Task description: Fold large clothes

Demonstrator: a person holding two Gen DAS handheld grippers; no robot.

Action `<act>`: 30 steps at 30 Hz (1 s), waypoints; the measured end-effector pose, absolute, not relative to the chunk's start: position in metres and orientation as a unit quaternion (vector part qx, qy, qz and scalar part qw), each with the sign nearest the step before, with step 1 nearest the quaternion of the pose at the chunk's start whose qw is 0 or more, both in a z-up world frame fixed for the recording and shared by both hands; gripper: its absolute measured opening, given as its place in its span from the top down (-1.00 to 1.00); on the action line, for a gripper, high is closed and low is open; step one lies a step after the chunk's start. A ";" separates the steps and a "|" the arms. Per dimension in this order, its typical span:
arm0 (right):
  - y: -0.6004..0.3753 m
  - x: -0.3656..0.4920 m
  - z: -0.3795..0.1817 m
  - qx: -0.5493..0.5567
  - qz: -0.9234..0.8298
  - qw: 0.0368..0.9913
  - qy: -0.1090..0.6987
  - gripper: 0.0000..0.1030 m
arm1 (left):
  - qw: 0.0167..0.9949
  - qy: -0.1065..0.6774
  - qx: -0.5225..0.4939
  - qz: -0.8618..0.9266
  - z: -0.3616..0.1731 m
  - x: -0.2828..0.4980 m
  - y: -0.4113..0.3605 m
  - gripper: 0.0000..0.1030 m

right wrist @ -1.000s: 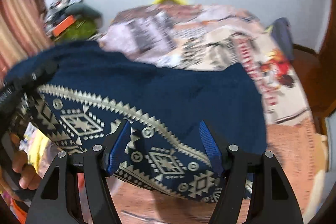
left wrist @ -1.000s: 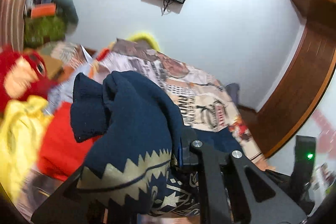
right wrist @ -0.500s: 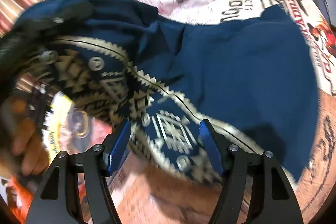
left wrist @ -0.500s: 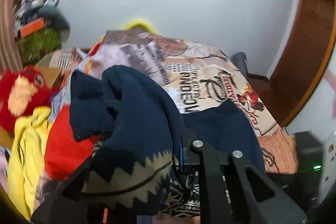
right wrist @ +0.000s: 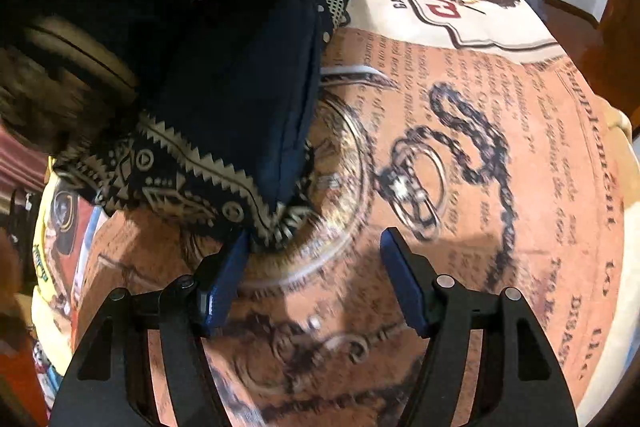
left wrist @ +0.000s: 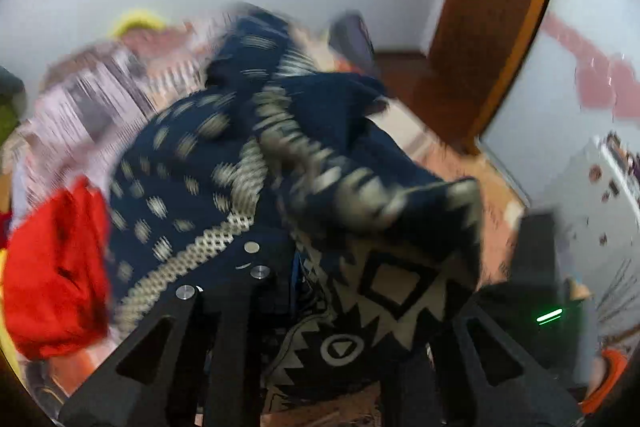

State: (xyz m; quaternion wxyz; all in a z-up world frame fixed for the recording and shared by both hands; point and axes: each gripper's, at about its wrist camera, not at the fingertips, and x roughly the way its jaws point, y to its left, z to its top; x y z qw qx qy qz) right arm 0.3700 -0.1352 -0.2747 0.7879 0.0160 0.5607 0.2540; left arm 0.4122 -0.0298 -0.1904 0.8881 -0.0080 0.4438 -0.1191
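My left gripper (left wrist: 296, 267) is clenched on the navy patterned sweater (left wrist: 224, 163), its 2 jaws nearly together with a bunch of the knit pinched between them and the rest draped over the fingers, blurred; my right gripper (right wrist: 314, 279) stands released, its 2 blue pads (right wrist: 404, 283) apart with only the bedspread (right wrist: 500, 207) showing between them; the sweater's zigzag hem (right wrist: 192, 167) hangs just beside the left pad (right wrist: 224, 283), and I cannot tell whether it touches; the garment sits toward the bedspread's left side in the right wrist view, partly lifted; beyond it, near the bed's left edge, lies a red cloth (left wrist: 56, 267); a wooden door frame (left wrist: 500, 27) rises past the far right corner.
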 end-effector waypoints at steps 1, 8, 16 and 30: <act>-0.142 0.369 -0.273 0.021 0.249 0.790 0.561 -0.25 | 0.881 0.459 -0.008 -0.118 -0.203 0.414 -0.031 0.72; -0.186 0.364 -0.254 0.048 0.217 0.807 0.547 -0.25 | 0.876 0.462 -0.001 -0.136 -0.208 0.397 -0.020 0.53; -0.201 0.362 -0.217 0.076 0.226 0.833 0.498 -0.25 | 0.884 0.436 -0.023 -0.168 -0.163 0.352 -0.002 -0.19; -0.132 0.377 -0.161 0.072 0.281 0.855 0.430 -0.35 | 0.893 0.446 -0.046 -0.045 -0.178 0.374 0.089 -0.46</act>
